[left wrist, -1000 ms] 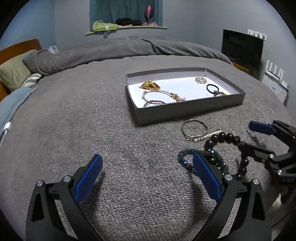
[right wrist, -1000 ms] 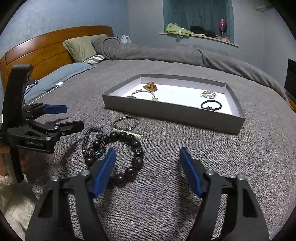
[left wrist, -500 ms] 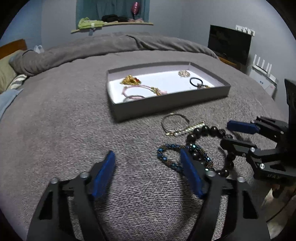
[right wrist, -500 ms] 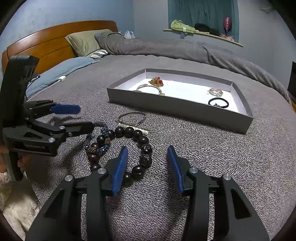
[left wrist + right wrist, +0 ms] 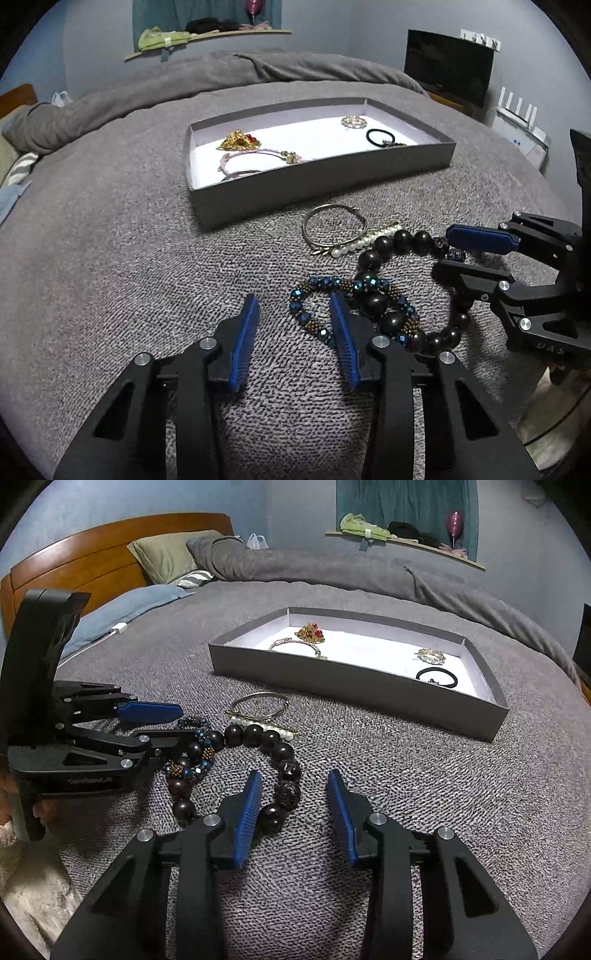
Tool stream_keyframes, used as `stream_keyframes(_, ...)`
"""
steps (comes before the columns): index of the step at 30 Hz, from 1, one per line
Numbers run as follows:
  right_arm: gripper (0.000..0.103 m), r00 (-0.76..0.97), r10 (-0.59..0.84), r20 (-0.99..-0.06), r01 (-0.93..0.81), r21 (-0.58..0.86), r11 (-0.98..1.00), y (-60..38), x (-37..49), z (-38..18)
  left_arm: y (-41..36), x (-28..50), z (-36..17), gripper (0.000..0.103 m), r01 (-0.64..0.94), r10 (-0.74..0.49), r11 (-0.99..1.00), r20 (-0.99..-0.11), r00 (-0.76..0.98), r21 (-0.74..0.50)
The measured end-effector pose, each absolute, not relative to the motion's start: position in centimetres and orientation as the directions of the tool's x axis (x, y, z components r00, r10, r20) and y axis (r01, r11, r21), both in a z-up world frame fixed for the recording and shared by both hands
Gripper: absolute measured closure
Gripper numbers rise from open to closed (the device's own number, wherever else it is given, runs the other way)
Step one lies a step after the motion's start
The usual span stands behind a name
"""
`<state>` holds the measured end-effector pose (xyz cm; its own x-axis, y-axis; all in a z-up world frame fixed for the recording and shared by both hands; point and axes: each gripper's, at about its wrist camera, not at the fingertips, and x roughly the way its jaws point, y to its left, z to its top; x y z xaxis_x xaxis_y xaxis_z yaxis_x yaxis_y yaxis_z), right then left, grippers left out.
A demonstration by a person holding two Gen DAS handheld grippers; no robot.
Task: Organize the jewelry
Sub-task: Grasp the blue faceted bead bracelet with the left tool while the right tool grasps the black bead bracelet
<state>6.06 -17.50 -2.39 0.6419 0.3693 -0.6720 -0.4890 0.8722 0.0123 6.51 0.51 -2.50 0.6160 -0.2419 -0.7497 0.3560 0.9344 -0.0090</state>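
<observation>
A grey tray (image 5: 317, 188) (image 5: 354, 686) on the bed holds a gold brooch (image 5: 238, 142), a pink bracelet (image 5: 255, 157), a black hair tie (image 5: 380, 137) and a pale brooch (image 5: 354, 121). In front of it lie a metal bangle (image 5: 334, 229) (image 5: 258, 705), a pearl clip (image 5: 364, 242), a dark wooden bead bracelet (image 5: 391, 284) (image 5: 280, 760) and a blue bead bracelet (image 5: 325, 306) (image 5: 195, 753). My left gripper (image 5: 293, 321) is partly open, empty, at the blue bracelet's left edge. My right gripper (image 5: 295, 797) is partly open, empty, just right of the wooden beads.
The grey knit blanket (image 5: 129, 258) covers the bed. A rolled duvet (image 5: 332, 568), pillows (image 5: 166, 554) and a wooden headboard (image 5: 92, 557) lie beyond. A TV (image 5: 448, 70) stands at the far right. A shelf with clothes (image 5: 207, 35) is on the back wall.
Both grippers have narrowed their jaws from wide open. The left gripper moved closer to the blue bracelet; the right came closer to the wooden beads.
</observation>
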Motion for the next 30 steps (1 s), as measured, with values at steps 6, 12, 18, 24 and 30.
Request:
stream_keyframes(6, 0.067, 0.65, 0.355, -0.672, -0.489, -0.012, 0.872, -17.3, 6.1, -2.8, -0.2, 6.2, -2.5, 0.076, 0.388, -0.237, 0.921, -0.756, 0.61, 0.024)
stream_keyframes(12, 0.086, 0.657, 0.36, -0.662, -0.501, -0.026, 0.865, -16.9, 5.7, -2.7, 0.0, 5.6, -2.2, 0.094, 0.382, -0.226, 0.923, -0.744, 0.628, 0.043)
stream_keyframes(18, 0.089, 0.687, 0.378, -0.62, -0.496, -0.022, 0.868, -17.4, 5.1, -1.6, 0.5, 5.0, -1.3, 0.095, 0.38, -0.247, 0.925, -0.714, 0.656, 0.029)
stream_keyframes(24, 0.089, 0.734, 0.404, -0.545, -0.49, -0.014, 0.872, -18.2, 4.4, 0.3, 1.2, 4.5, 0.0, 0.095, 0.375, -0.276, 0.927, -0.676, 0.683, 0.0)
stream_keyframes(30, 0.089, 0.753, 0.422, -0.505, -0.482, 0.013, 0.876, -19.1, 4.4, 1.8, 1.6, 4.1, 1.3, 0.095, 0.377, -0.309, 0.925, -0.639, 0.704, -0.032)
